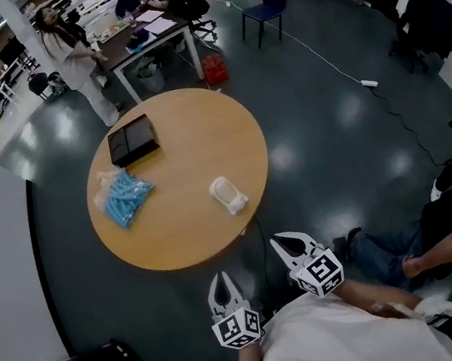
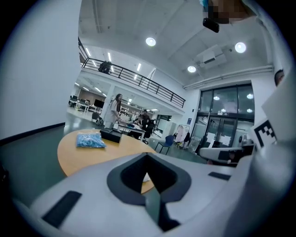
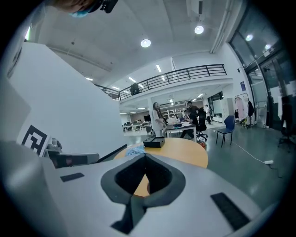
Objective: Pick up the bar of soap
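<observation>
we hold the left gripper [image 1: 222, 284] and the right gripper [image 1: 293, 246] side by side just off the near edge of the round table [image 1: 188, 152], over the dark floor [image 1: 343, 116]. each one's jaws are pressed together with nothing between them. in the left gripper view and the right gripper view the tips meet in a point, and the tabletop shows through the gap behind them. the bar of soap [image 1: 228, 194] is a small, pale white, rounded oblong that seems to sit in a light wrapper or tray; we cannot tell which. it lies on the table toward its near right edge, ahead of both grippers and apart from them. a blue packet [image 1: 125, 197] lies at the table's left side, and a black box [image 1: 132, 140] sits at its far left.
</observation>
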